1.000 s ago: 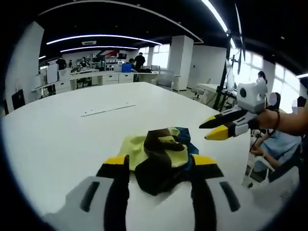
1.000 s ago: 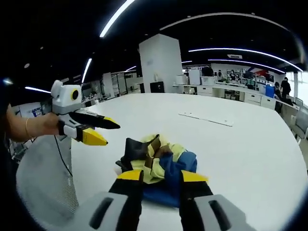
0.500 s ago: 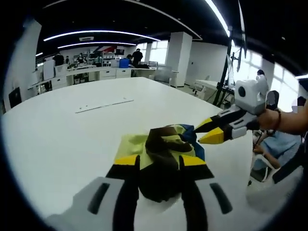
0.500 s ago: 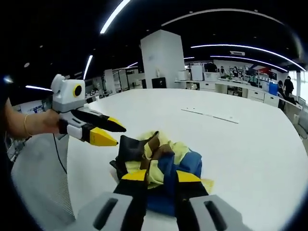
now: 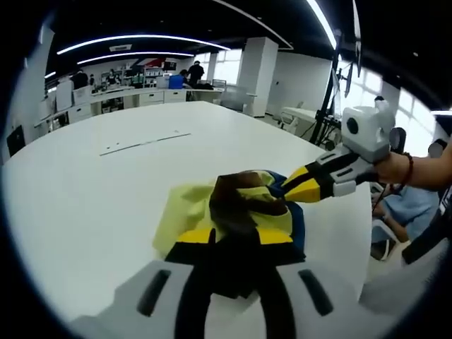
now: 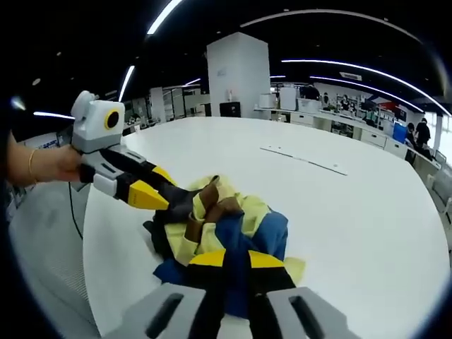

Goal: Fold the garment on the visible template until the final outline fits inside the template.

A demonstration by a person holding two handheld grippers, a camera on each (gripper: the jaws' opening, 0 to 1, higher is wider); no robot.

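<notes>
Garment [image 5: 236, 208] lies bunched in a heap of yellow, brown, black and blue on the white table [image 5: 92, 183], close to its near edge. In the left gripper view, your left gripper [image 5: 234, 236] has its two jaws drawn nearly together with dark cloth pinched between the yellow tips, so it holds the near side of the heap. Your right gripper [image 5: 296, 185] comes in from the right, its tips touching the blue and yellow folds; from this side you cannot tell whether they are clamped. A thin pale strip [image 5: 145, 142] lies well apart, farther along the table; whether it belongs to the template is unclear.

In the right gripper view, your right gripper [image 6: 236, 260] shows both jaws pressed close on blue fabric, so it has a grip of its own. Your left gripper [image 6: 157, 192] sits at the black and brown folds on the far left of the heap.

With both grips in a crumpled mass, the likely job is to open it out. Draw your hands apart slowly and low over the table, watching that each jaw carries a single layer and not a wad. If the cloth resists, ease off and regrip at an edge. Keep the heap away from the table edge.
</notes>
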